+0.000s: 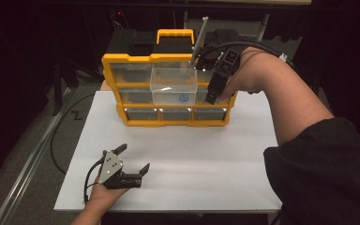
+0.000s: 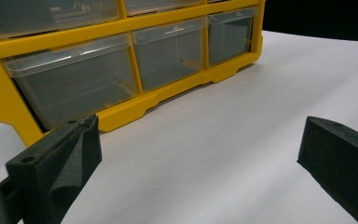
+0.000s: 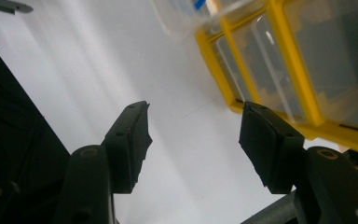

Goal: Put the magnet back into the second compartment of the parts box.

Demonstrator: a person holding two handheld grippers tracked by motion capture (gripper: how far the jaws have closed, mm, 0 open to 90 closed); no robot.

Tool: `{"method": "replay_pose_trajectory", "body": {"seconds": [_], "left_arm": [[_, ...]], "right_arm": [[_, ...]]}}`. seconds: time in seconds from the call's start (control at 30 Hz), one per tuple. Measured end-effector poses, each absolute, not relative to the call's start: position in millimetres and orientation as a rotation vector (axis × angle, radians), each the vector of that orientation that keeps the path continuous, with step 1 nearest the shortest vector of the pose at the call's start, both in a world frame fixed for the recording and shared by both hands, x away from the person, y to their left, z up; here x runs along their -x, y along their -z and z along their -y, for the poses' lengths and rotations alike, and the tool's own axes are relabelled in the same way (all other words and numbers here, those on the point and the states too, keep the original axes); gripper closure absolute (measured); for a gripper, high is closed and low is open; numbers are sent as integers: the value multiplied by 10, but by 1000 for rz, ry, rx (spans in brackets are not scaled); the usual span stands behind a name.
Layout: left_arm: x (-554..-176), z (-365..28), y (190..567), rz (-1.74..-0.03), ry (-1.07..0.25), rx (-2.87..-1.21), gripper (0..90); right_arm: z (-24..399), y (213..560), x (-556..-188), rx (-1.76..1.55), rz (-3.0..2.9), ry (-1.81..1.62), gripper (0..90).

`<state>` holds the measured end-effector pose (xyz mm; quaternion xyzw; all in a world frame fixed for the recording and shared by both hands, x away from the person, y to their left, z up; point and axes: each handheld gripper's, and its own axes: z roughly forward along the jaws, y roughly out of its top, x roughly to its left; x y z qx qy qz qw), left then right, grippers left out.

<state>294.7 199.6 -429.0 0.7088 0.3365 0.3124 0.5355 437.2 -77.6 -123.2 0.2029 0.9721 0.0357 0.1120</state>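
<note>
Clear drawer (image 1: pixel 174 86) sits pulled halfway out of the yellow organizer (image 1: pixel 166 112) at 12 o'clock. Right gripper (image 1: pixel 214 91), spread and empty, hangs beside it, probably lining up. Left gripper (image 1: pixel 133 161) idles spread at 7 on the bench (image 1: pixel 192 154).

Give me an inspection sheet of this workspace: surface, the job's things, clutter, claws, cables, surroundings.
Surface: white board, bare in front of the organizer.
Job's things: yellow drawer organizer upright at the board's far edge; its clear middle drawer pulled out, a small blue thing inside.
Clutter: nothing seen.
Claws: left claw rests low near the board's front edge, jaws wide, nothing between them; right claw hangs by the organizer's right side, jaws apart, nothing between them.
Cables: one black cable trails off the board's left.
Surroundings: dark floor and black cases behind.
</note>
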Motion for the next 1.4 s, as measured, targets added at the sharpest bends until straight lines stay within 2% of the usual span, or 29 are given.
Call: {"method": "replay_pose_trajectory", "body": {"seconds": [0.8, 1.27, 1.4], "left_arm": [[-2952, -1984, 4296, -801, -745, -1689, 1], [-2949, -1979, 4295, -798, -746, -1692, 1], [-2948, -1981, 4293, -798, -744, -1689, 1]], "right_arm": [[1185, 1849, -4197, -666, -2882, -65, 368], [1299, 2245, -4150, -691, -2889, -89, 241], [1327, 2379, -4142, -703, -2890, -89, 174]]}}
